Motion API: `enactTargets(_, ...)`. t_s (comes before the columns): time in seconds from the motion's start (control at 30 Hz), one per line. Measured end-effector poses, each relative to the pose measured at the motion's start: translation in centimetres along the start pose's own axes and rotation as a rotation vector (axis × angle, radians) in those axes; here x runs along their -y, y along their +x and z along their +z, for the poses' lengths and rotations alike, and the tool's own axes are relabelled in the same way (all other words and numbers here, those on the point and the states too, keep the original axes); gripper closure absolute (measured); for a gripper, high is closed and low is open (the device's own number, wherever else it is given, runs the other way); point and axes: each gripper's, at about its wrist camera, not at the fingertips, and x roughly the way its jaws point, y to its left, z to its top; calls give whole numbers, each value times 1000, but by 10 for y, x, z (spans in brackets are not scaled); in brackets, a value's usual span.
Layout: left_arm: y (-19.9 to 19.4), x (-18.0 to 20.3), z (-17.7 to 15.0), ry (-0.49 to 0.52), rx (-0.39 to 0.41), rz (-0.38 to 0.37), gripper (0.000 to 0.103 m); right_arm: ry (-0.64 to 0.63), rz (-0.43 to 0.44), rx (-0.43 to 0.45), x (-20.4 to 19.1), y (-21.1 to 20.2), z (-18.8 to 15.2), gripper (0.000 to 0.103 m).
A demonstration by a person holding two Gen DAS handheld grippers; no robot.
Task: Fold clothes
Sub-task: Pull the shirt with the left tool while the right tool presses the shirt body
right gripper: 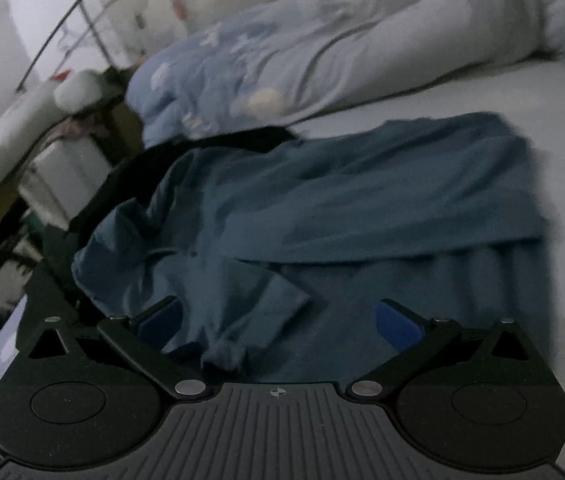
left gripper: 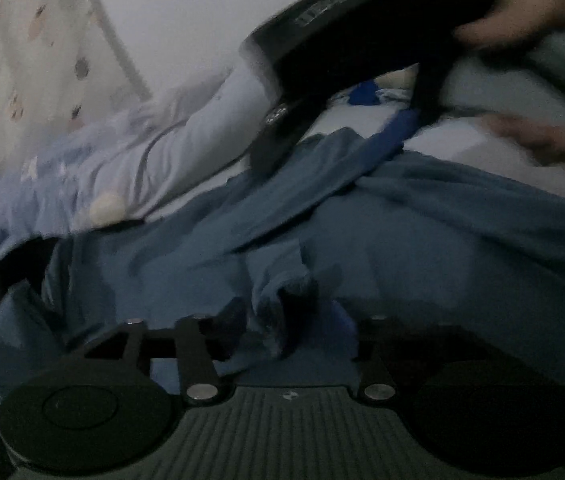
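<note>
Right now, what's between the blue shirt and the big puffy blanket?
In the right wrist view, a dark strap-like thing lies between the blue shirt and blanket; further right, only bare white sheet.

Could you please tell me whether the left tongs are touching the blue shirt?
Touching. In the left wrist view, the left tongs are closed on a bunched fold of the blue shirt, with cloth gathered between their tips.

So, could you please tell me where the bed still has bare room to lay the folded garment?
Bare white sheet lies between the blue garment and the pale duvet, and along the garment's right edge. The left side is crowded by dark fabric and clutter.
</note>
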Motion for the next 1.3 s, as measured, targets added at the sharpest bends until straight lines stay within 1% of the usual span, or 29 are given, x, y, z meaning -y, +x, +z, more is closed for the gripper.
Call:
enactTargets(0.07, -2, 0, 1, 25, 18, -2, 42, -32, 47, -24, -3, 14, 10, 9)
enactTargets(0.13, -2, -3, 2, 29, 31, -1, 39, -45, 82, -80, -3, 29, 16, 26)
enactTargets(0.17, -2, -6, 2, 21, 38, -4, 39, -54, 89, -114, -3, 38, 18, 28)
enactTargets(0.23, 2, -10, 4, 7, 44, -15, 39, -83, 63, -160, -2, 52, 18, 29)
enactTargets(0.3, 7, -9, 4, 20, 40, -31, 39, -93, 85, -187, 2, 63, 16, 31)
enactTargets(0.33, 11, -8, 4, 24, 33, -37, 42, -108, 92, -197, 2, 66, 15, 36)
enactTargets(0.37, 14, -5, 4, 27, 23, -45, 45, -128, 97, -199, 1, 69, 15, 44)
enactTargets(0.4, 17, -3, 4, 29, 13, -54, 59, -143, 100, -204, 0, 70, 15, 75)
enactTargets(0.43, 21, -1, 4, 33, 1, -63, 74, -150, 98, -208, -1, 69, 16, 92)
enactTargets(0.5, 26, 2, 5, 41, -15, -65, 87, -165, 94, -217, -2, 66, 18, 96)
enactTargets(0.53, 26, 2, 6, 36, -15, -58, 90, -173, 92, -222, -2, 64, 19, 97)
enactTargets(0.63, 24, 1, 11, 12, 4, -40, 96, -198, 82, -220, -2, 57, 31, 98)
enactTargets(0.7, 20, 0, 17, -18, 32, -8, 97, -218, 60, -217, 1, 52, 44, 98)
enactTargets(0.8, 17, -6, 31, -94, 75, 39, 97, -247, 28, -212, 5, 45, 63, 98)
enactTargets(1.03, 26, -20, 78, -274, 162, 126, 97, -315, -47, -200, 16, 27, 108, 98)
enactTargets(1.17, 36, -11, 102, -316, 204, 151, 99, -354, -90, -193, 22, 17, 134, 98)
enactTargets(1.23, 47, 0, 113, -311, 210, 146, 99, -373, -111, -190, 25, 13, 147, 98)
enactTargets(1.3, 62, 14, 121, -292, 196, 124, 99, -392, -133, -186, 28, 8, 160, 98)
